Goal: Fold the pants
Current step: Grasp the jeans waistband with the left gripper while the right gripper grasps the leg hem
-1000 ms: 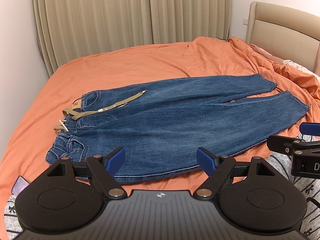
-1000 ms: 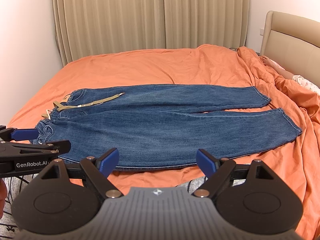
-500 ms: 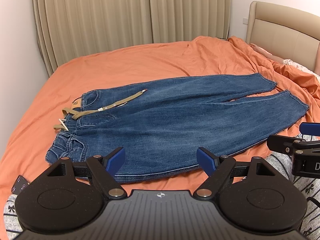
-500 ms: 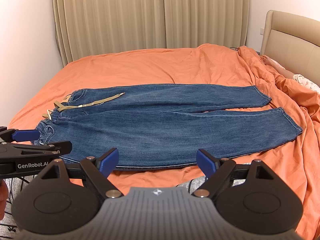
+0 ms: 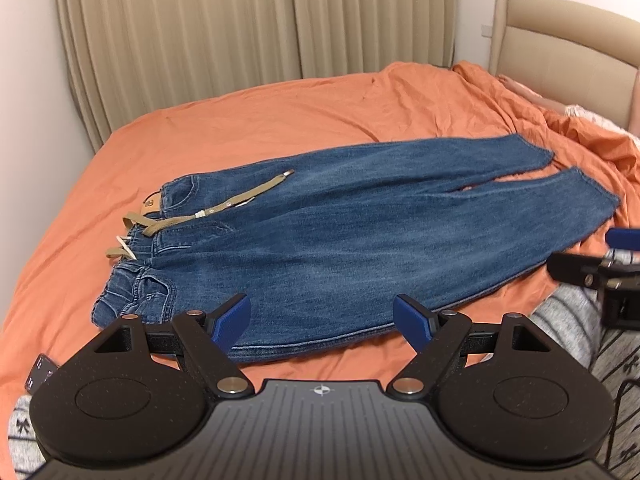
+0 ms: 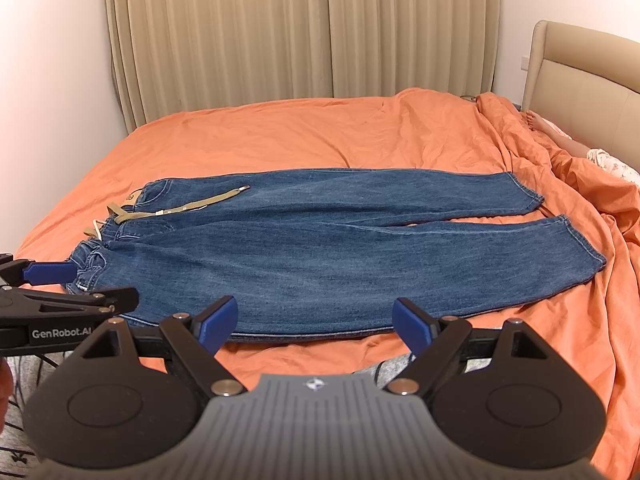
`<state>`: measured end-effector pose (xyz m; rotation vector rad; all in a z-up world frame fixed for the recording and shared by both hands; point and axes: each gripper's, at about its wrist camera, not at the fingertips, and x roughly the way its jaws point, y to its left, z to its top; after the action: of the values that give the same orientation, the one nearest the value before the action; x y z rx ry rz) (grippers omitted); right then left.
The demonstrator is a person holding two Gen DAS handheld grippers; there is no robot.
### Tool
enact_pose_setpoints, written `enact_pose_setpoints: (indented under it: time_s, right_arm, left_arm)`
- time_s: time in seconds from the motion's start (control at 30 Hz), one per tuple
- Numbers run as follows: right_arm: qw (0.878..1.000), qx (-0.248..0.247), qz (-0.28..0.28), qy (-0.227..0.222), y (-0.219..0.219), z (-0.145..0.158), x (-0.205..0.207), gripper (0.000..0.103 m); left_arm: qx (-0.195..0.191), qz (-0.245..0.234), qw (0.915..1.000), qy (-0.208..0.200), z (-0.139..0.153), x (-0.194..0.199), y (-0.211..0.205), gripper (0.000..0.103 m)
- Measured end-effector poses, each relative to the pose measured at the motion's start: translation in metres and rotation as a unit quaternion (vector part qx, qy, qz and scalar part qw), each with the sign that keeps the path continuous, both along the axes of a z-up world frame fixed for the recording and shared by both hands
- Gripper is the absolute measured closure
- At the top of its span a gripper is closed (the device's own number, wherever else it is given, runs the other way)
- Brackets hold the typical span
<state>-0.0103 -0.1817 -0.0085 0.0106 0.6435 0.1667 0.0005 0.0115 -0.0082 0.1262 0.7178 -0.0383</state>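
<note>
Since a second ago almost nothing has shifted: the left view has tipped slightly, so the small dark device (image 5: 40, 372) at the bed's near left edge now sits partly behind the claw body, while the jeans lie as they did. The left claw (image 5: 322, 322) hovers with its blue pads (image 5: 232, 320) wide apart, holding and touching nothing, just short of the jeans' near hem line. The right claw (image 6: 316, 322) is likewise spread wide and empty, above the near edge of the bed (image 6: 320, 132). The jeans (image 6: 320, 248) lie flat on the orange sheet, waist to the left, both legs running right, cuffs slightly parted. A tan belt (image 6: 180, 210) trails loose across the waistband. Open sheet stretches beyond the jeans up to the curtains (image 6: 300, 32); on the right the bedding bunches into folds toward the headboard (image 6: 580, 80), where a bare foot (image 6: 534, 120) shows.
</note>
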Motion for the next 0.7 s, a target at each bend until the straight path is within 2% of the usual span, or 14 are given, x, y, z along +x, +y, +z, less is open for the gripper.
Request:
enact_pose_setpoints:
  time_s: [0.13,0.2,0.33,0.37,0.4,0.57,0.7]
  right_arm:
    - [1.0,-0.016,0.022,-0.003,-0.005,-0.01,0.011,0.022]
    - [0.999,-0.02,0.035,0.002,-0.009,-0.015,0.02,0.022]
    - [0.999,-0.041,0.035,0.003,-0.02,-0.022,0.041,0.023]
    - [0.998,-0.051,0.036,0.003,-0.022,-0.024,0.047,0.023]
    - [0.998,-0.061,0.035,0.002,-0.024,-0.025,0.052,0.025]
    - [0.995,-0.091,0.035,0.005,-0.038,-0.028,0.077,0.053]
    - [0.995,-0.092,0.03,0.016,-0.058,-0.03,0.101,0.055]
  left_arm:
    - [0.009,-0.009,0.9999,0.002,-0.008,0.007,0.01,0.011]
    - [0.006,-0.019,0.9998,0.009,-0.01,0.013,0.017,0.019]
    - [0.01,-0.04,0.999,0.018,-0.011,0.028,0.037,0.025]
    - [0.015,-0.046,0.9986,0.021,-0.011,0.032,0.042,0.029]
    - [0.02,-0.054,0.9981,0.021,-0.01,0.036,0.046,0.038]
    - [0.037,-0.109,0.9925,0.041,-0.013,0.062,0.071,0.044]
    - [0.084,-0.187,0.9765,0.068,-0.024,0.076,0.082,0.04]
